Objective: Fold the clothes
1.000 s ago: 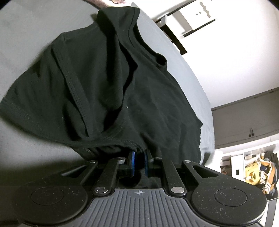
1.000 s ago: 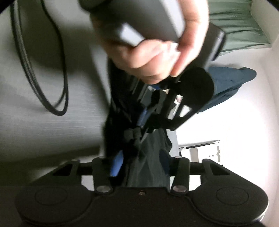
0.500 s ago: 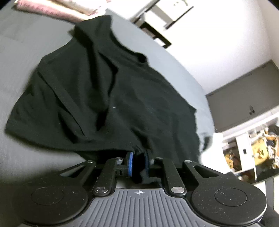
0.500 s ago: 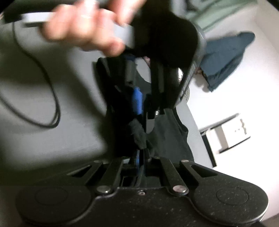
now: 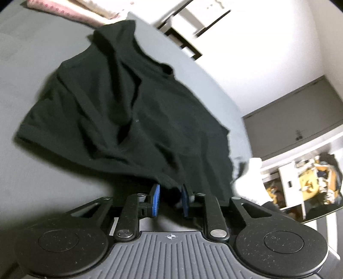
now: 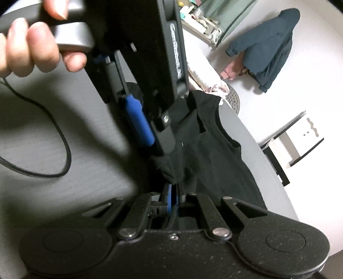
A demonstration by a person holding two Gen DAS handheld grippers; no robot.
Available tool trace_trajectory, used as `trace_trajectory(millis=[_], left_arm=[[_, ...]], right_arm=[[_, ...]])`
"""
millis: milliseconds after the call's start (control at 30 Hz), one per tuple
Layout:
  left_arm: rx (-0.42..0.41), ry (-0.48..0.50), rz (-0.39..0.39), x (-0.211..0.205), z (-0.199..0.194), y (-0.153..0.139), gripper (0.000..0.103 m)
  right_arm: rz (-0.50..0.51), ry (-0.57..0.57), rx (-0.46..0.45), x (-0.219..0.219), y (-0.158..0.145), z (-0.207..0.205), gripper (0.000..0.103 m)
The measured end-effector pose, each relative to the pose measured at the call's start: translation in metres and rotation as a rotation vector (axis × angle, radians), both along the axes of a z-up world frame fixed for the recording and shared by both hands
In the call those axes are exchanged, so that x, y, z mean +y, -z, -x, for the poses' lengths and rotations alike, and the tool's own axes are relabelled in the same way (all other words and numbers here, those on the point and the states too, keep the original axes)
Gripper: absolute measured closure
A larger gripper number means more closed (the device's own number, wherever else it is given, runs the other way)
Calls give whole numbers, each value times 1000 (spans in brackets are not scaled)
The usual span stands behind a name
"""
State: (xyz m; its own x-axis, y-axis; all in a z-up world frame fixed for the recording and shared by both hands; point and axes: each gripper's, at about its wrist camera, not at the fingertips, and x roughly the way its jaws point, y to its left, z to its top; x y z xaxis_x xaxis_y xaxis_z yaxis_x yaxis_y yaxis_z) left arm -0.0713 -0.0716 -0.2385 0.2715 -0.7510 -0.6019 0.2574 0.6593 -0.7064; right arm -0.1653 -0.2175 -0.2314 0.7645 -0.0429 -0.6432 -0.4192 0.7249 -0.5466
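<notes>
Both grippers meet over a black T-shirt [image 5: 133, 111] spread loosely on a grey bed [image 5: 42, 49]. From the left wrist view, the left gripper [image 5: 169, 198] has its blue pads [image 5: 155, 199] parted, with the shirt's near hem hanging between them; whether either pad touches the cloth I cannot tell. The right gripper [image 6: 172, 196] is clenched, its pads pressed together on a bunched fold of the same shirt.

Bare grey bed lies open from 7 to 11 o'clock of the shirt in the left wrist view. The bed's edge runs close along the shirt's side from 1 to 4 o'clock, with white wall [image 5: 257, 53] beyond. Pink folded cloth [image 5: 64, 10] lies at 11 o'clock by the far edge.

Only the right wrist view shows the other tool from outside: the left gripper comes down from 11 o'clock, steeply tilted, one blue pad [image 6: 139, 120] showing, its tip just above the right gripper's pinch. A hand [image 6: 36, 43] at 10 o'clock wraps its grey handle, fingers curled. That view also shows a black cable [image 6: 62, 139] looping over the bed at 9 o'clock and a dark blue jacket [image 6: 268, 47] on the wall at 1 o'clock. Only the left wrist view shows cluttered shelves [image 5: 304, 182] at 3 o'clock.
</notes>
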Motion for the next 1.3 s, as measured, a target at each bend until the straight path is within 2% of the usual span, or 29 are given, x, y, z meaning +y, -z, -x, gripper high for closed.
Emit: trace_trajectory(millis=[33, 67, 100, 167, 300, 433, 467, 500, 567, 600, 667, 733, 833, 867, 967, 1133, 1267, 1300], left_arm=[[-4, -14, 12, 2, 0, 0, 80], [-5, -25, 19, 4, 0, 0, 65], [-5, -32, 21, 6, -1, 0, 37], [-11, -55, 10, 8, 2, -1, 14], [-2, -14, 40, 4, 5, 2, 14], [-48, 20, 45, -4, 10, 2, 15], [-72, 25, 40, -7, 12, 1, 19], [-89, 30, 40, -12, 13, 0, 31], [-103, 33, 41, -19, 13, 0, 46], [-108, 34, 42, -22, 13, 0, 52], [-115, 53, 28, -27, 14, 1, 55], [-125, 60, 2, -31, 14, 3, 66], [-113, 61, -16, -36, 15, 7, 85], [-104, 62, -22, -36, 14, 8, 95], [-66, 46, -22, -33, 13, 11, 95], [-41, 25, -82, -25, 14, 6, 95], [-6, 6, -107, -17, 15, 8, 95], [5, 2, -114, -16, 15, 9, 95]], right_arm=[[-4, 2, 1, 1, 0, 2, 98], [-7, 5, 3, 2, -1, 5, 98], [-11, 7, 4, 3, -1, 7, 98], [-19, 12, 6, 3, -1, 8, 98], [-36, 23, 10, 3, -2, 10, 98], [-71, 38, 7, 2, -7, 12, 98], [-76, 39, 6, 1, -7, 13, 98], [-75, 39, 5, 2, -8, 15, 98], [-79, 41, 6, 1, -8, 17, 98], [-81, 42, 7, 1, -9, 18, 98], [-86, 49, 5, 0, -9, 17, 98], [-91, 54, 8, -2, -9, 16, 98], [-95, 65, 9, -3, -10, 17, 98], [-95, 68, 10, -4, -10, 17, 98], [-95, 72, 21, -5, -9, 18, 96], [-28, 71, 102, -2, 2, 23, 76], [102, 29, 144, 6, 19, 33, 77], [113, 16, 152, 8, 20, 35, 80]])
